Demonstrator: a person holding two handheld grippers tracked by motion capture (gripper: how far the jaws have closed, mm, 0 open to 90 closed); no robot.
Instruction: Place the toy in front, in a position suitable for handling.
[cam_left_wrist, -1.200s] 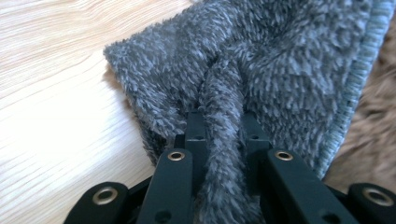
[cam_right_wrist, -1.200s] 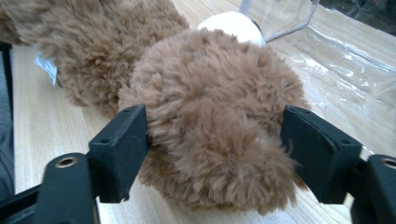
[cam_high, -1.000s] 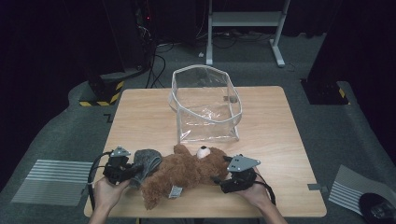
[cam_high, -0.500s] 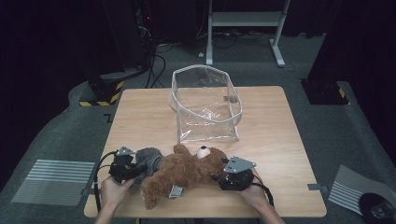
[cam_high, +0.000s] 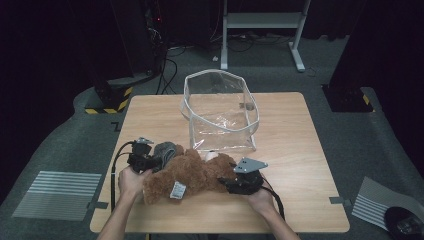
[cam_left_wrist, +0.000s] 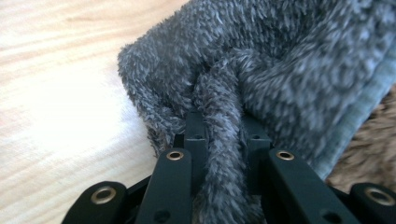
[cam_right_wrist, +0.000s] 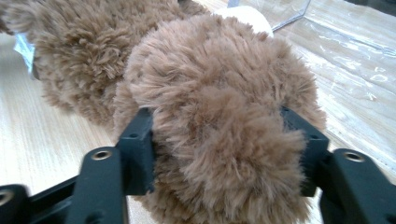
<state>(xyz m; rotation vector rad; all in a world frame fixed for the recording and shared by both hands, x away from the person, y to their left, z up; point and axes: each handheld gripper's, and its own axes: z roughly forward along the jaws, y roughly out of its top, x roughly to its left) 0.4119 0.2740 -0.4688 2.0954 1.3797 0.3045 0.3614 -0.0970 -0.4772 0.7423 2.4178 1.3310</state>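
Two soft things lie together in the lower middle of the high view: a brown teddy bear (cam_high: 192, 174) and, touching it on the left, a grey fluffy cloth (cam_high: 163, 152). The left gripper (cam_left_wrist: 219, 140) pinches a fold of the cloth tightly, probably to pull it off the bear. The right gripper (cam_right_wrist: 219, 140) has just been closing its jaws, and they now squeeze a round plush part of the bear, I think to hold it steady before the clear bag (cam_high: 222, 112) above.

A brown teddy bear (cam_high: 192, 172) lies sideways beside a grey fleece cloth (cam_high: 164, 152).
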